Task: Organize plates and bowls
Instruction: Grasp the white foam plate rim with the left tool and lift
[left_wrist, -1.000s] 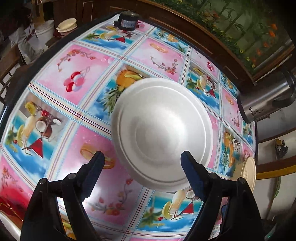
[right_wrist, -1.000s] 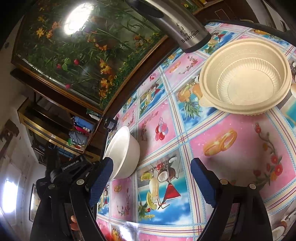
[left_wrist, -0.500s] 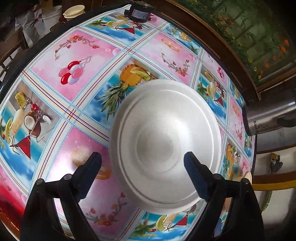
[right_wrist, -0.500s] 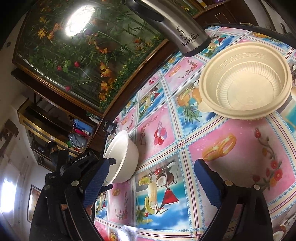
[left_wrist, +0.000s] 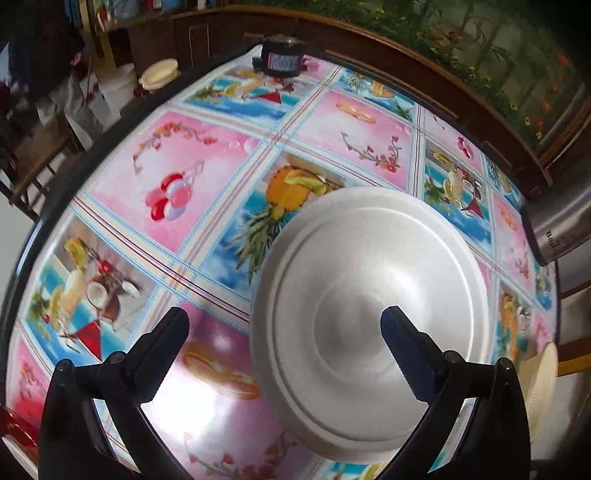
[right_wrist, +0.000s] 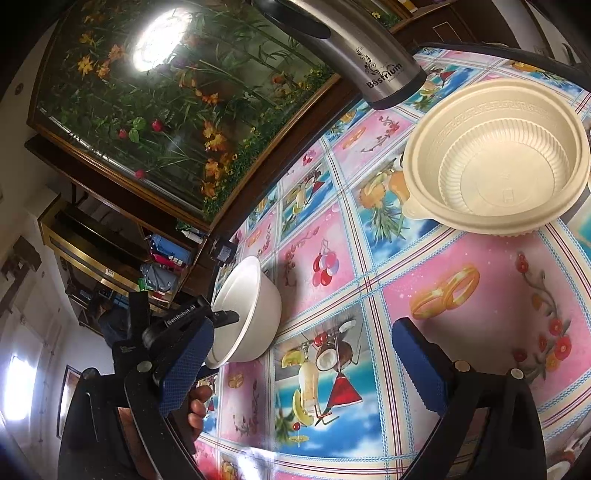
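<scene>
The left gripper (left_wrist: 284, 325), fingers spread wide, is straddling the white bowl's (left_wrist: 369, 314) rim; the right gripper (right_wrist: 303, 347) is hovering, fingers spread, holding nothing.

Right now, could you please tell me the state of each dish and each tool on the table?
White foam bowl: upright, empty, left tool finger over its rim.
Cream ribbed plastic bowl: upright, empty, untouched.
Left tool: open, straddling the white bowl's rim.
Right tool: open, holding nothing.

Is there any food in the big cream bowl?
Empty. The right wrist view looks straight into the cream ribbed plastic bowl, and its bare ribbed walls and flat bottom show, with nothing inside.
</scene>
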